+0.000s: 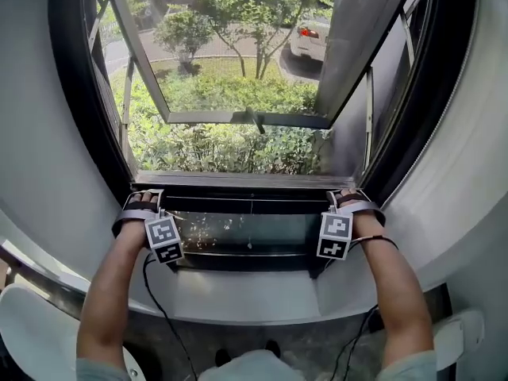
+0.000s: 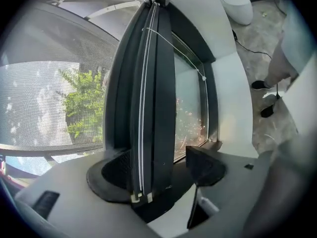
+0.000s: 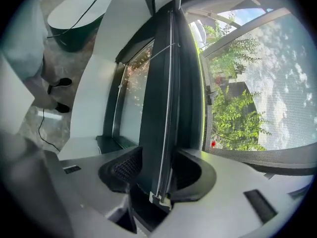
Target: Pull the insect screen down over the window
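Straddling a slim dark bar (image 1: pixel 250 182), left gripper (image 1: pixel 148 199) mirrors right gripper (image 1: pixel 344 200).

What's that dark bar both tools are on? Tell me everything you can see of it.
The bar is a long, dark, metal-looking rail, level across the window's lower part, with a thin pale strip along it and grey mesh beside it. The right hand-held gripper clamps one end; the left hand-held gripper straddles the other, one pad touching, a gap at the other.
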{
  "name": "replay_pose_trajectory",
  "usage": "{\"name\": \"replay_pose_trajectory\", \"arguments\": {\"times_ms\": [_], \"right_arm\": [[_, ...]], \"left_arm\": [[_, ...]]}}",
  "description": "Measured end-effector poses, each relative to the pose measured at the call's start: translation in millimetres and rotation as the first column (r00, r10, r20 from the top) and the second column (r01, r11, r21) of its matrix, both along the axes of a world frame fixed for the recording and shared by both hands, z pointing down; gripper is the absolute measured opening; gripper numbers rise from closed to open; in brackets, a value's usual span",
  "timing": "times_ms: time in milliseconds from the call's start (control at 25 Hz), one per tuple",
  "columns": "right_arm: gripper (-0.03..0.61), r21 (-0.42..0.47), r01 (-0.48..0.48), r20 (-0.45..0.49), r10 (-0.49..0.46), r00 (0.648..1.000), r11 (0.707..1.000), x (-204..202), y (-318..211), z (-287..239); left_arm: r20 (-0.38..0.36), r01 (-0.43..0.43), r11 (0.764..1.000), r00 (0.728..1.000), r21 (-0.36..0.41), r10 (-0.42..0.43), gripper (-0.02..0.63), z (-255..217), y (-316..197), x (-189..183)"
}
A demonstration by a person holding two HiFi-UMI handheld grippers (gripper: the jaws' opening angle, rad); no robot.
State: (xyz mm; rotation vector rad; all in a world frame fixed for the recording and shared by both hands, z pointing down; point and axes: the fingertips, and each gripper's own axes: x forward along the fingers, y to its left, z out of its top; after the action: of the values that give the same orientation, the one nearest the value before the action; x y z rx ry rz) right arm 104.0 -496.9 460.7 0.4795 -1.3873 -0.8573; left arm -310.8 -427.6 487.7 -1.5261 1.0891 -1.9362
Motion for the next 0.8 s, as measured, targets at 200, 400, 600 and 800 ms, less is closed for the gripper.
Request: {"name": "replay_pose_trajectory", "arguments": {"times_ms": [200,400,600,800], "right_arm": [[0.189,-0.036,-0.002,0.005,0.002,1.0,0.999,-1.8,0.1,7.3],[0.189,-0.091,-0.011,0.006,0.011,1.0,0.996,-0.8,3.0,7.6],[0.189,-0.107,-0.028,-0.003,0.028,1.0,0.994,-1.7,3.9,8.1],[0.189,-0.071,-0.024,0.033,0.027,0.999,0.997,-2.0,2.1,9.7]], "left_arm": [[-0.005,0.003,0.999,1.0,-0.038,-0.003,0.353,6.6,0.2,-1.2],[-0.019,0.008,0.995,1.0,-0.1,-0.01,0.353,6.8,3.7,1.4],[-0.018,0.016,0.988,1.0,-0.155,-0.02,0.353,7.4,7.0,0.7],[-0.031,0.008,0.993,0.999,-0.121,-0.012,0.353,9.1,5.3,1.8]]}}
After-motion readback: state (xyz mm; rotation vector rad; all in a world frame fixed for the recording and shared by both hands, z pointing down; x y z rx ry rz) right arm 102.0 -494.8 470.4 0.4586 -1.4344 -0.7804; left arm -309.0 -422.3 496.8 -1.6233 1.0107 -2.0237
